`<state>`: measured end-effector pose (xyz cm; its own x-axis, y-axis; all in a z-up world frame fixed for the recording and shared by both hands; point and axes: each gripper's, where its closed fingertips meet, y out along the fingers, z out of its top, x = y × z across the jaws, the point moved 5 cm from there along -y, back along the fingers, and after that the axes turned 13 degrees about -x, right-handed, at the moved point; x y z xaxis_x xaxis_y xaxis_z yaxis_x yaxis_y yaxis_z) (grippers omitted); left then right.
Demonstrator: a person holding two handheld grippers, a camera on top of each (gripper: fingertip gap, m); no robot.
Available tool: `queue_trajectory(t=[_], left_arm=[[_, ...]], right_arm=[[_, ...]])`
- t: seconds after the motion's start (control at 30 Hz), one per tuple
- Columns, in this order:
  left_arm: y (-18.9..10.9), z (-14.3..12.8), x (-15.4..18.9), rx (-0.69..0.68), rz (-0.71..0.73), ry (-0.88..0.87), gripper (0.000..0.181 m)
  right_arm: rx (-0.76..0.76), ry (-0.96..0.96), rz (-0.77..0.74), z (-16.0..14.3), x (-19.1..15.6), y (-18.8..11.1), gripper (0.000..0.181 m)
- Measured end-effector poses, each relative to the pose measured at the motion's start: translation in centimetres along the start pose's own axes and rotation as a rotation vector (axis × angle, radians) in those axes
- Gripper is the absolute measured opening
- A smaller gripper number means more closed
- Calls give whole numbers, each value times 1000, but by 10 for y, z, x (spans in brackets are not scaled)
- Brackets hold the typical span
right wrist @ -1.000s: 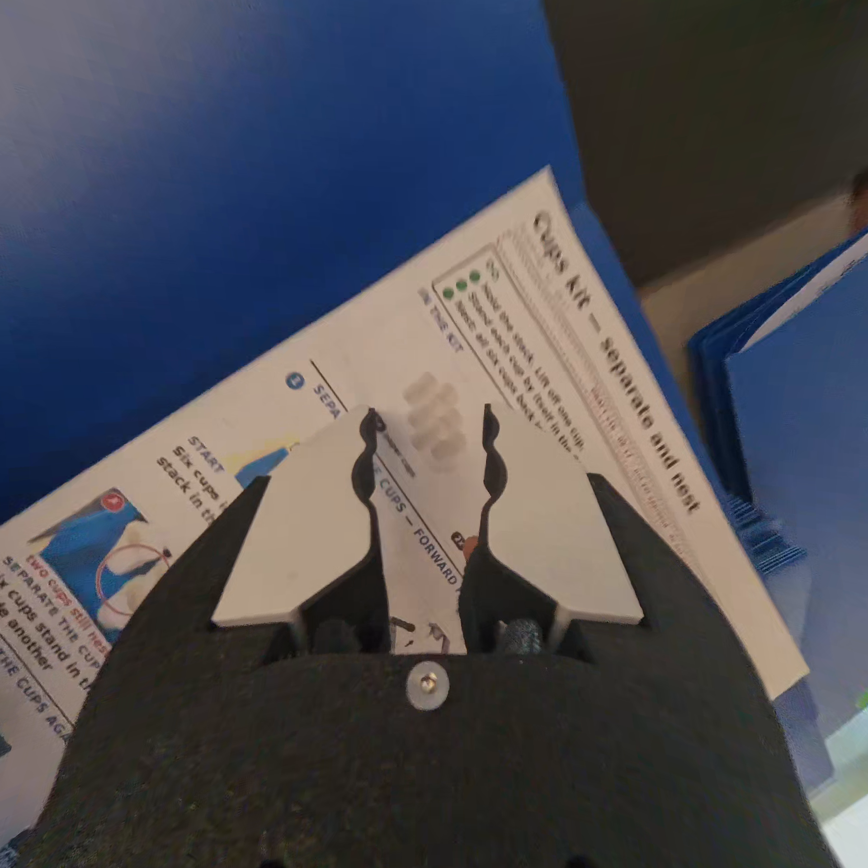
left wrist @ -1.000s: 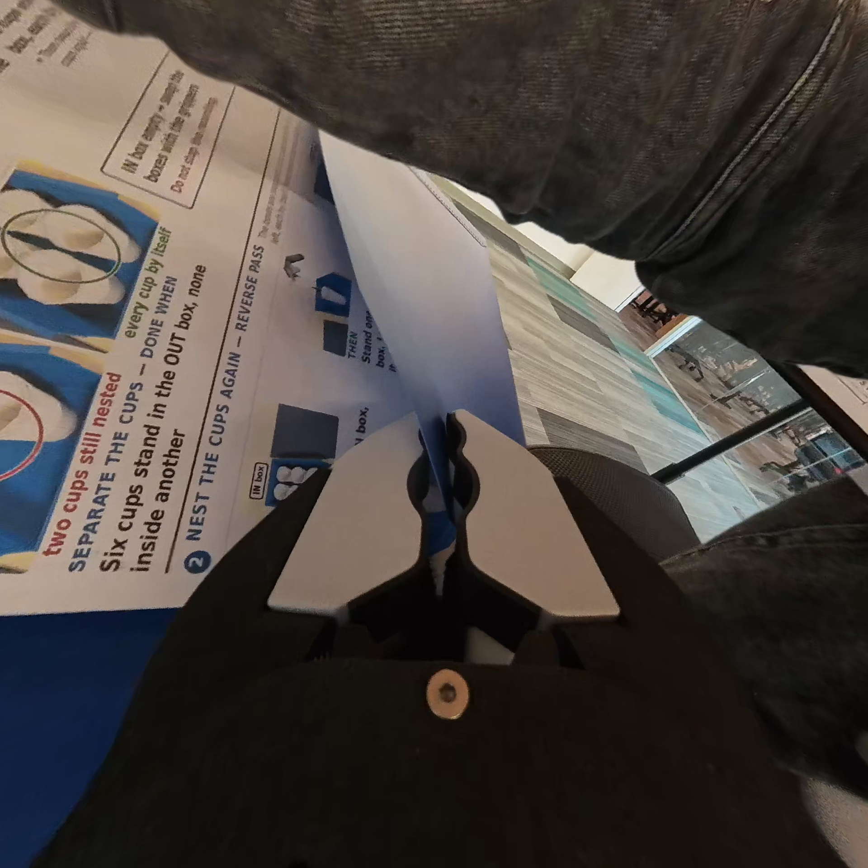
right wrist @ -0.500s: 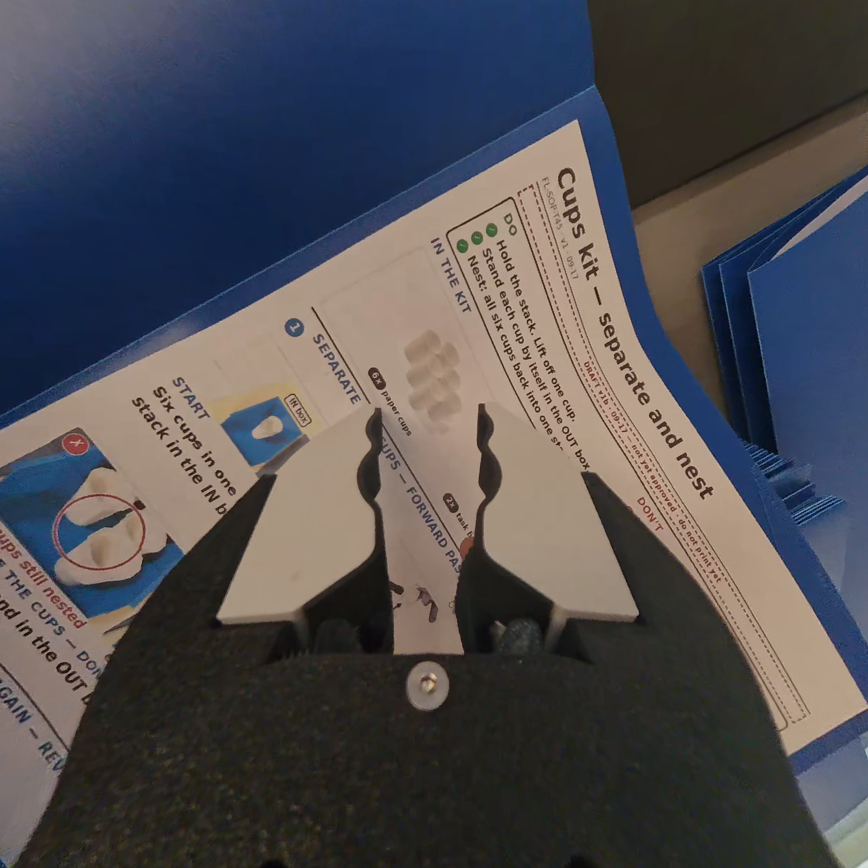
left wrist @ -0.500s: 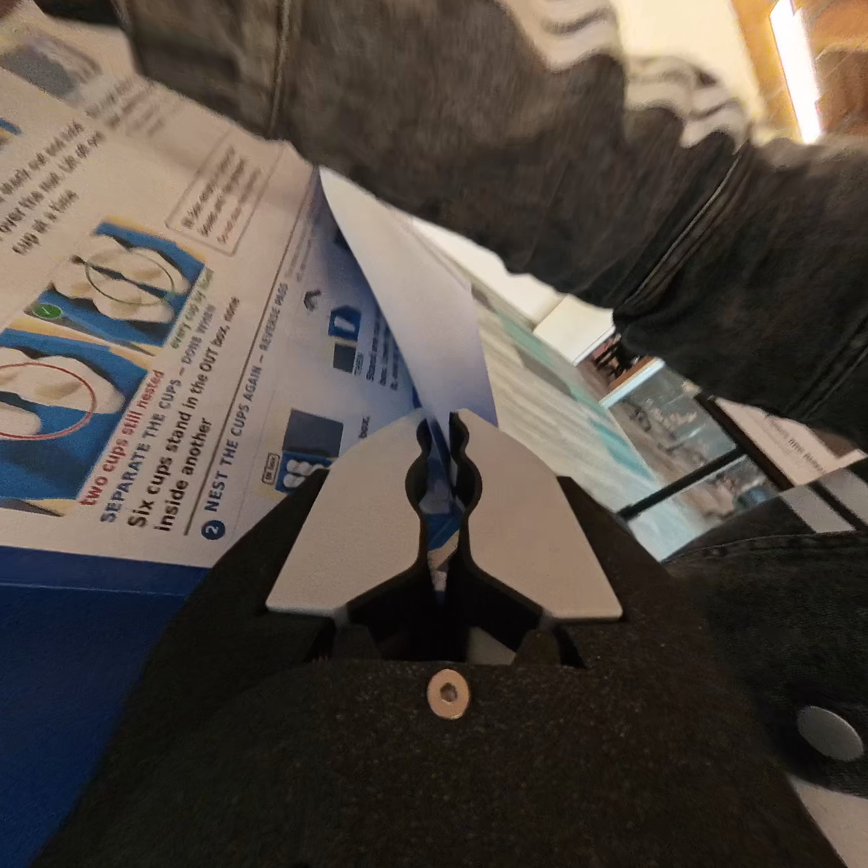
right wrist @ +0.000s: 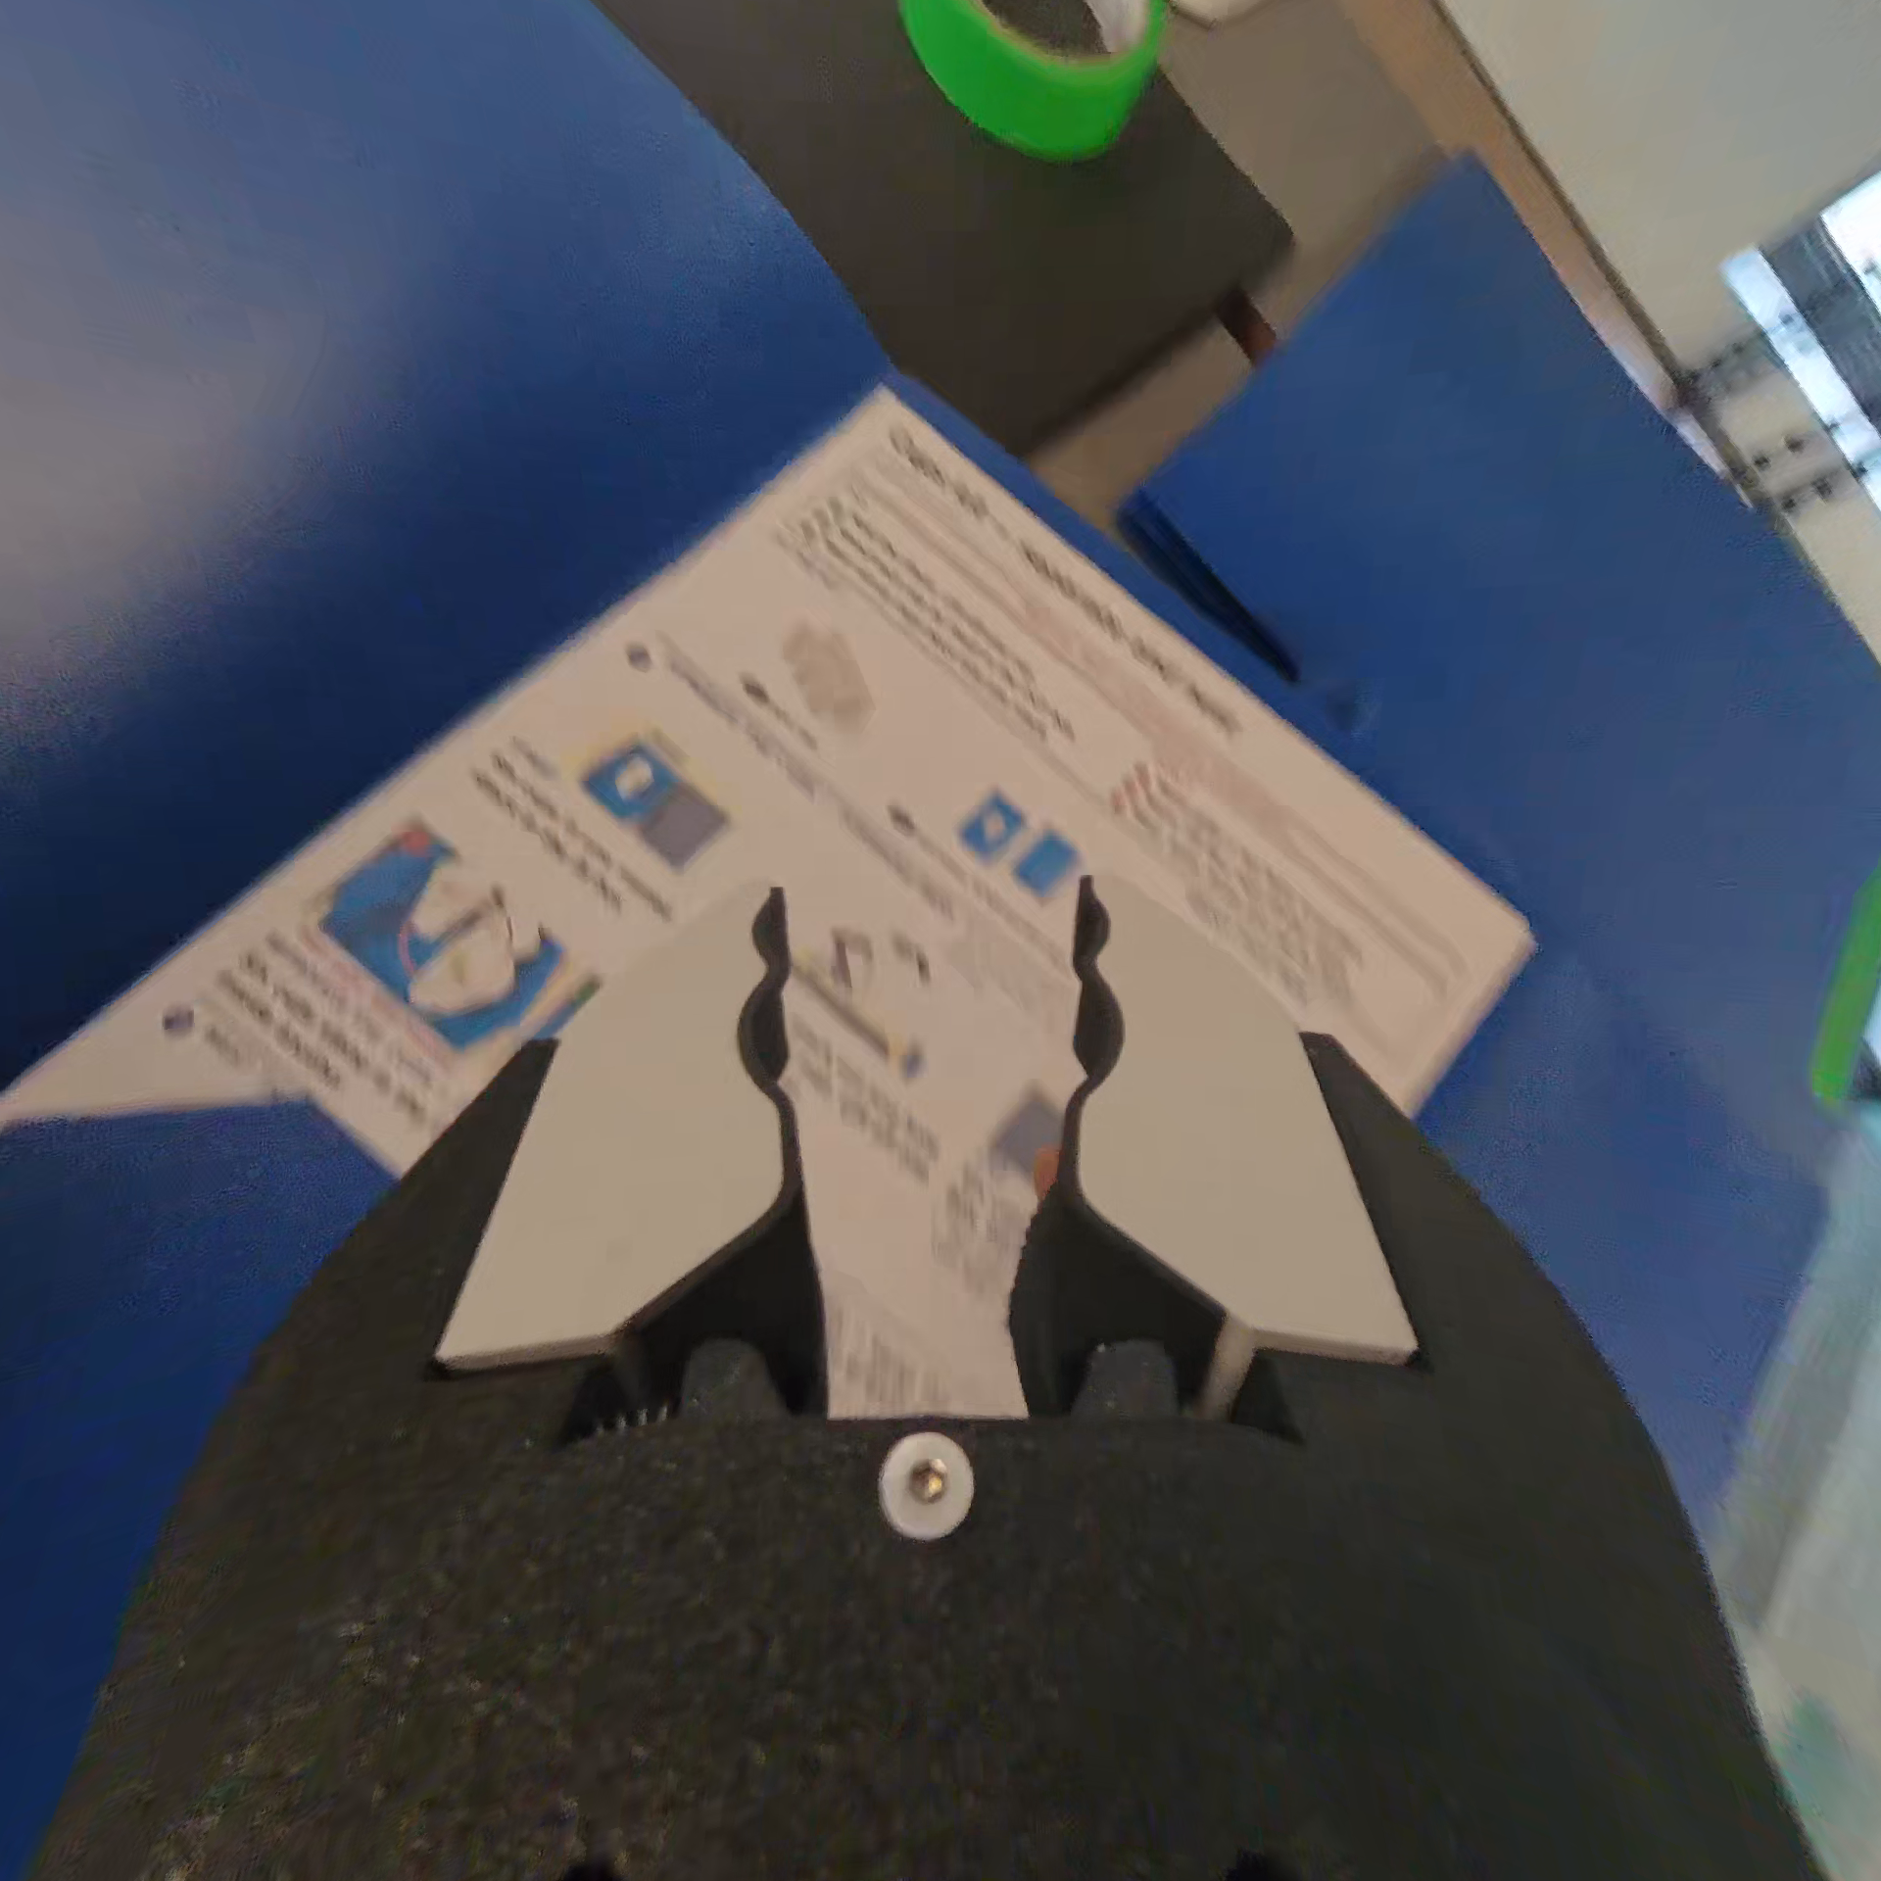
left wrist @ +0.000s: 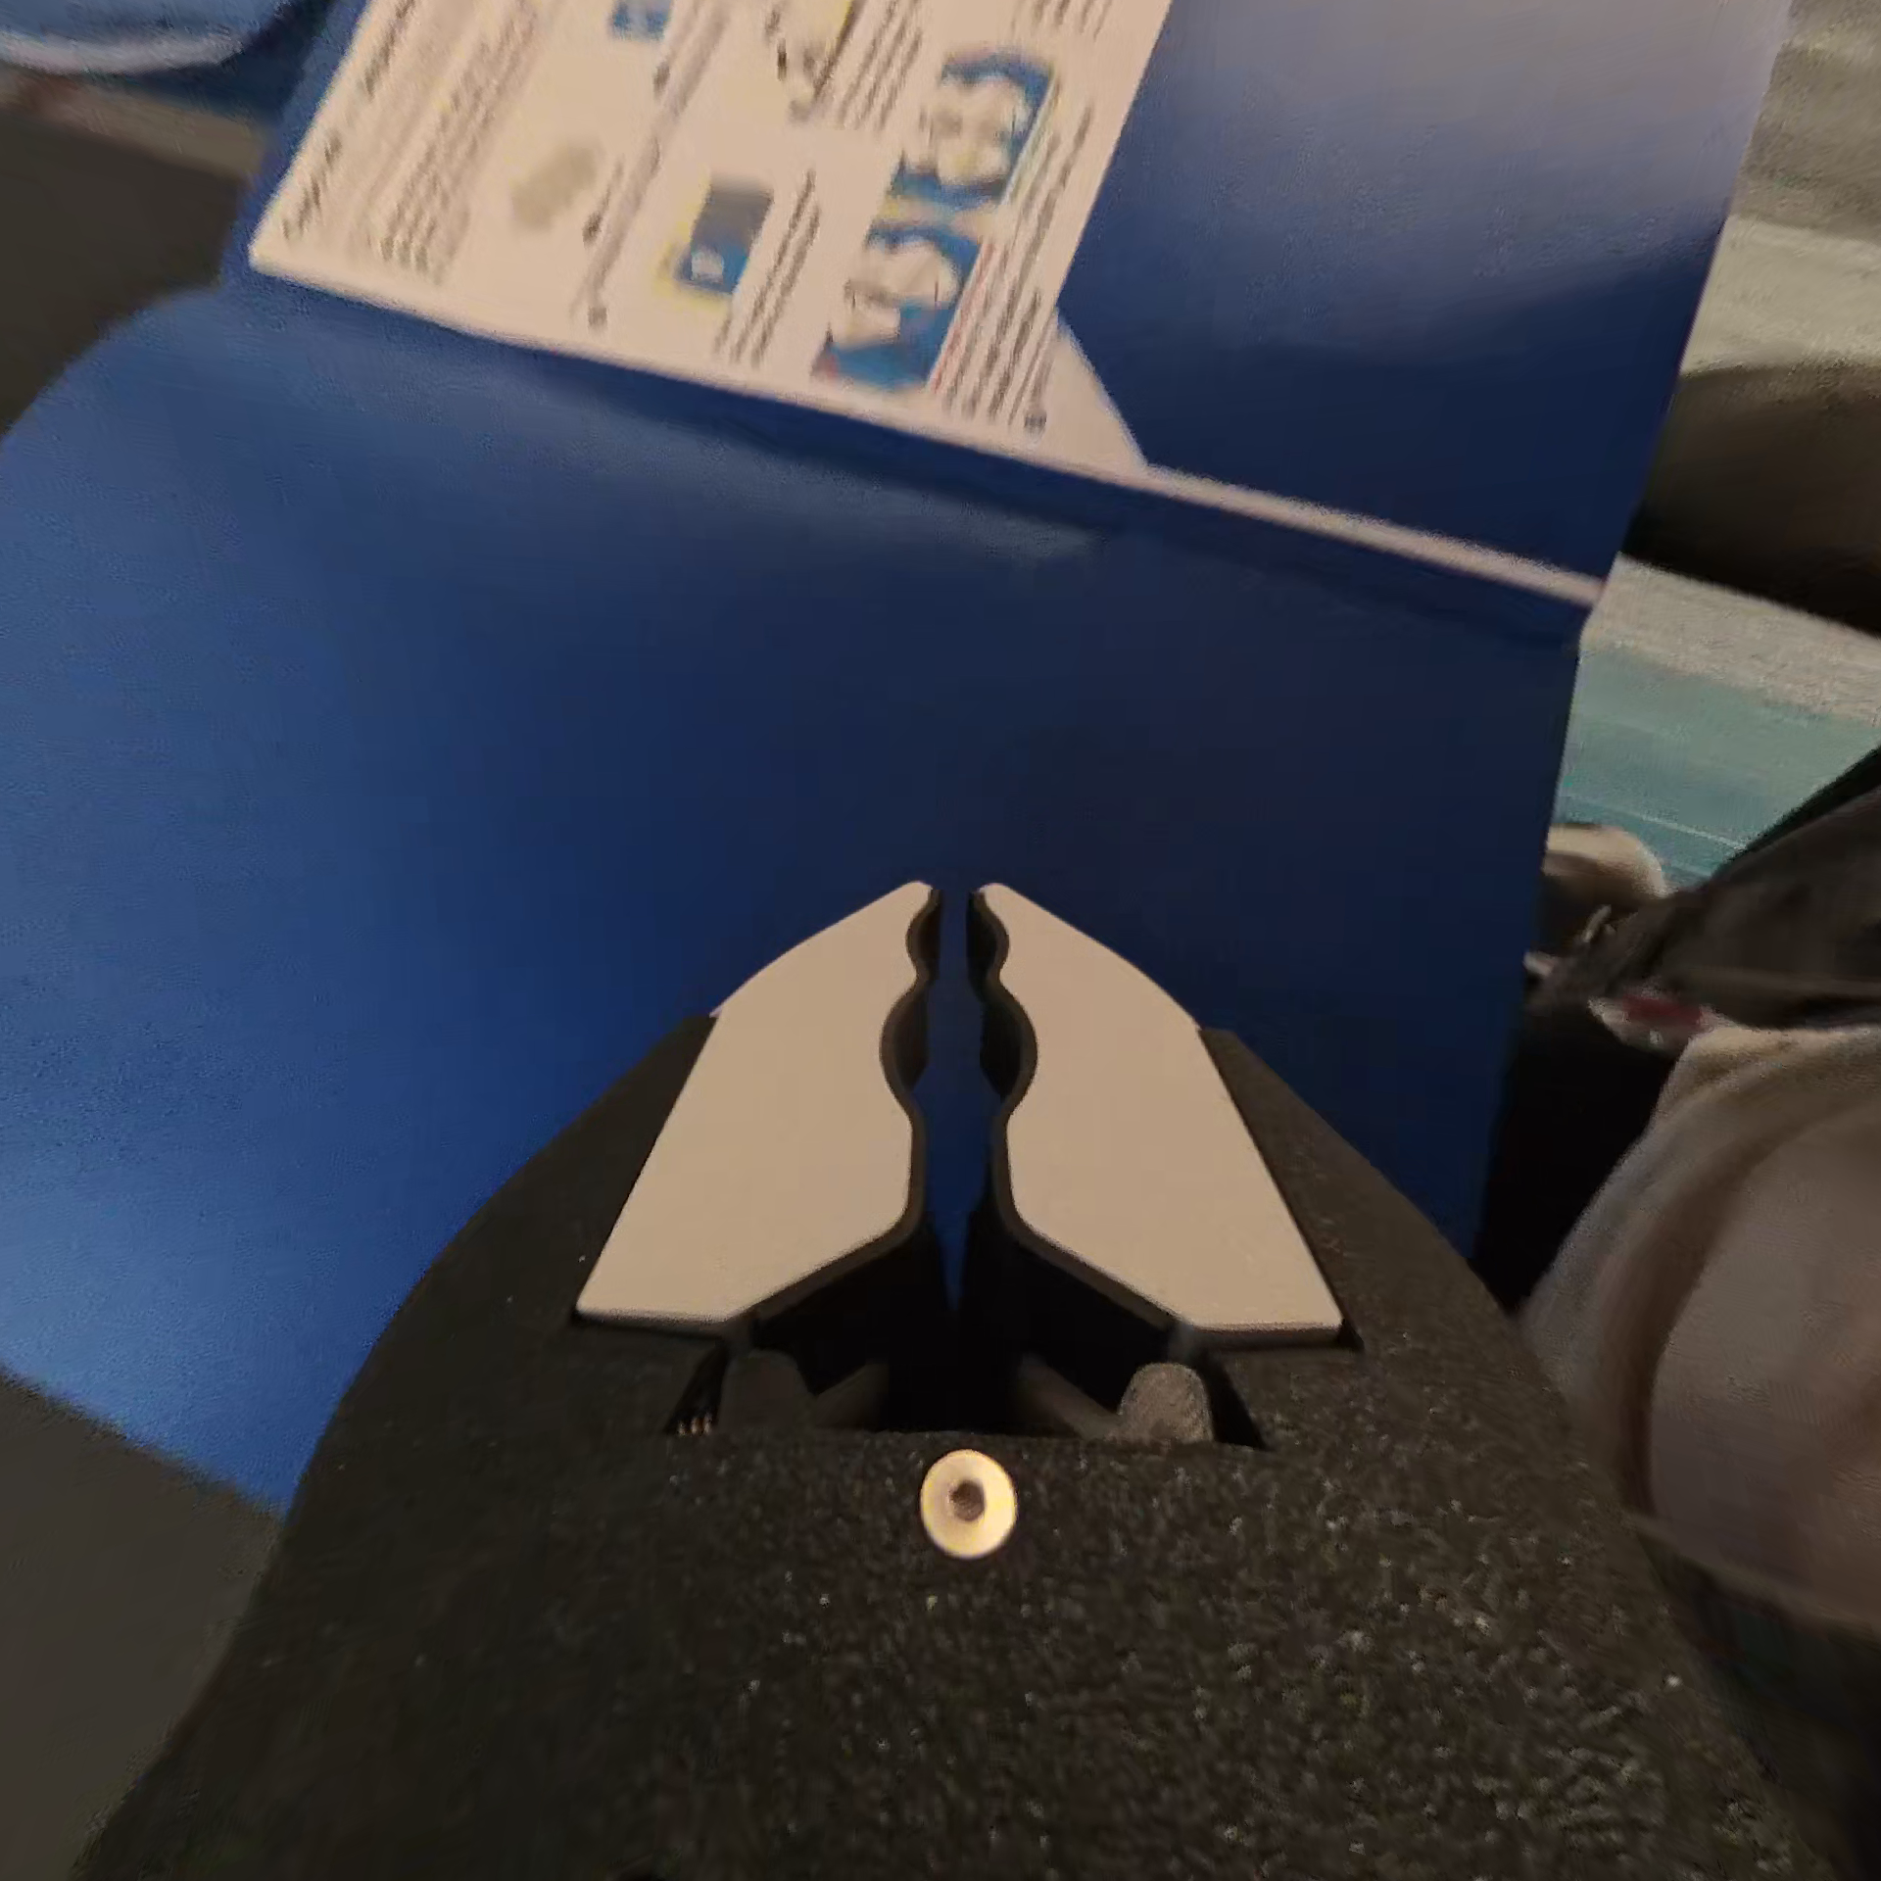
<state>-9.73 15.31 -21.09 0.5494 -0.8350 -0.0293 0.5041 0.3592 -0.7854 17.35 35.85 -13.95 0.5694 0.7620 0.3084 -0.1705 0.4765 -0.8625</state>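
A blue folder (left wrist: 509, 763) lies open under both grippers. A white printed sheet (left wrist: 713, 183) sits in it, its lower edge tucked behind the folder's pocket. My left gripper (left wrist: 954, 896) hovers over the blue pocket. Its jaws stand a narrow slit apart with nothing between them. My right gripper (right wrist: 931, 896) is open and empty, held just above the same sheet (right wrist: 916, 713). The folder's other blue flap (right wrist: 356, 356) rises on the left of the right wrist view. Both views are blurred by motion.
A stack of blue folders (right wrist: 1476, 458) lies to the right of the open one. A green tape roll (right wrist: 1028, 71) stands on a dark surface behind. Another green thing (right wrist: 1847, 998) shows at the right edge. A person's grey clothing (left wrist: 1730, 1272) is close on the right. About 30 cm separates my left fingertips from my right. It is some 12 cm from my left tips to the blue folder (left wrist: 509, 763).
My left gripper has let go of the sheet's edge and drawn back over the folder's pocket. My right gripper has pulled back, still open, so more of the sheet and table shows.
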Motion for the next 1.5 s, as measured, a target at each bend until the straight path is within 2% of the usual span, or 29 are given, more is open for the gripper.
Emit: queue_trajectory(t=[0.03,0.1,0.2,0.3,0.4,0.5,0.53,0.67,0.77,0.87,0.93,1.0,1.1,1.17,1.23,1.3,1.33,1.4,1.5], left_arm=[[-7,-10,1,-12,0,-16,6],[-26,-22,-1,13,-8,-88,32],[-50,-40,9,46,-77,-79,71],[-50,-64,19,-25,35,12,108],[-36,-69,47,-66,135,137,114],[-15,-81,55,-239,329,264,109],[-13,-82,54,-269,390,296,106],[-17,-82,60,-216,377,256,92],[-32,-86,60,-138,355,185,80],[-70,-79,62,45,369,148,67],[-105,-77,54,120,414,95,59],[-138,-90,46,123,437,52,60],[-176,-135,29,-51,543,72,78],[-197,-170,12,-171,663,104,79],[-205,-196,4,-194,600,77,79],[-209,-208,-3,-140,496,25,79],[-209,-214,-7,-135,451,13,85],[-203,-228,-17,-184,396,21,91],[-187,-244,-27,-274,395,110,92]], right_arm=[[-30,49,-40,-21,3,-12,59],[-71,189,-46,-72,6,-29,69],[-86,470,79,-149,-1,-42,90],[-37,643,160,-200,-23,-50,102],[-61,645,114,-225,-49,-54,105],[-66,631,105,-230,-68,-50,104],[-51,633,93,-228,-70,-50,104],[78,671,17,-214,-65,-62,97],[318,684,-145,-191,-56,-97,91],[616,537,-287,-157,-63,-139,89],[831,325,-219,-122,-90,-157,81],[984,131,-88,-90,-124,-162,75],[1069,-22,106,-51,-166,-151,80],[1117,-77,225,-29,-191,-139,84],[1136,-117,326,-9,-212,-126,88],[1114,-164,428,6,-233,-110,89],[1087,-187,467,12,-243,-102,89],[1027,-238,501,19,-263,-86,89],[968,-310,548,21,-288,-71,87]])
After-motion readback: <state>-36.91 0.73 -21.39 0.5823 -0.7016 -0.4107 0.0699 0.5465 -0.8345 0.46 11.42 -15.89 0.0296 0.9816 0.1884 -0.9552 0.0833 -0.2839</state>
